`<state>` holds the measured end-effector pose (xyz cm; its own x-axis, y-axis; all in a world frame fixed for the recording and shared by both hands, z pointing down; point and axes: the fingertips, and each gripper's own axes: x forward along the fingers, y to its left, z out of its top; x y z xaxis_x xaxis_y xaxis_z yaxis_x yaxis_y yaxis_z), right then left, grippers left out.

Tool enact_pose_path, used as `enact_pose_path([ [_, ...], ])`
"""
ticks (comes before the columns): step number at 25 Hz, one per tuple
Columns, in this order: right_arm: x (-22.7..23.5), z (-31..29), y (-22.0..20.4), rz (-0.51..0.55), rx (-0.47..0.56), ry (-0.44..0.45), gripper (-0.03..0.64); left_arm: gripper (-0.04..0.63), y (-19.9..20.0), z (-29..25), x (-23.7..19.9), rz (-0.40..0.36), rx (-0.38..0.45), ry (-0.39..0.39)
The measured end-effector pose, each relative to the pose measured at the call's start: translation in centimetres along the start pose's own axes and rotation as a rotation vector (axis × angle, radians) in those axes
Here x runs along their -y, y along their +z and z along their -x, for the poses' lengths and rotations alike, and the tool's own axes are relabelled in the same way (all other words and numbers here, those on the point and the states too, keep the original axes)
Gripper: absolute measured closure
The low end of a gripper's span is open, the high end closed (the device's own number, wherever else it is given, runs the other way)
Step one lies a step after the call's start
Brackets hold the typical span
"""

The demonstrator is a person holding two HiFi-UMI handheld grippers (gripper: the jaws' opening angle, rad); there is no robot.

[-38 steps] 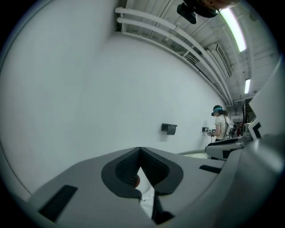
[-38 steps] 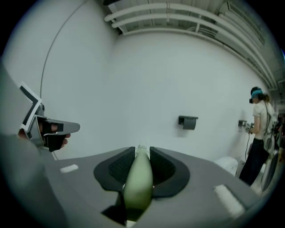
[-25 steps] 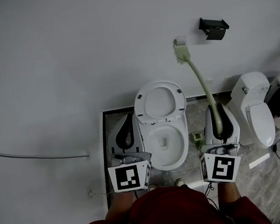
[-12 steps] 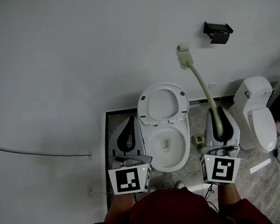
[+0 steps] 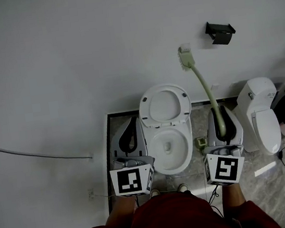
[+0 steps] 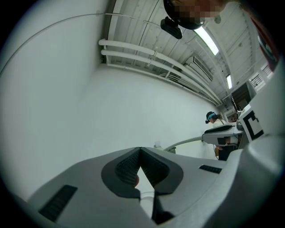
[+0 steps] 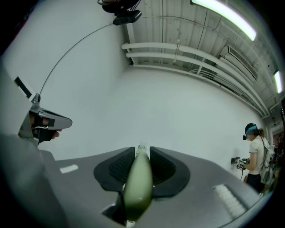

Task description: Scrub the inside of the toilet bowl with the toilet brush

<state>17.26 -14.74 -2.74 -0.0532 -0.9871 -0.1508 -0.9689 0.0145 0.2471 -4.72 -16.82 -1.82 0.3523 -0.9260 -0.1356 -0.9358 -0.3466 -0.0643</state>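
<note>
Looking down from the head view, one sees the white toilet bowl (image 5: 168, 146) with its lid (image 5: 163, 105) raised behind it, and one gripper held on each side of the bowl, both pointing forward to the white wall. The right gripper (image 5: 220, 118) is to the right of the bowl, and the toilet brush (image 5: 202, 84) rises from it in a light curve. Its bristle head (image 5: 185, 56) is up in front of the wall, above and to the right of the bowl, so the brush is well apart from the bowl's inside. The left gripper (image 5: 129, 133) is just to the left of the bowl, at about the same level as the right one. Only the gripper views show the jaws clearly. In the right gripper view the two dark pads are pressed on the pale green handle, which stands between them. In the left gripper view the jaw tips meet, with only a small triangular gap behind them and nothing inside. This view also shows the right gripper from the side. A small green holder (image 5: 201, 141) stands on the floor to the right of the bowl, and a second toilet (image 5: 259, 115) stands farther right.
</note>
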Motion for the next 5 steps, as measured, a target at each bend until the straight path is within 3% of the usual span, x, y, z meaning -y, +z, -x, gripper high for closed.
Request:
enact_pose_path([
  [5,0.51,0.17,-0.31,0.009,0.001,0.001,0.502,0.591,0.09,-0.22,0.45,0.009,-0.005,-0.002],
])
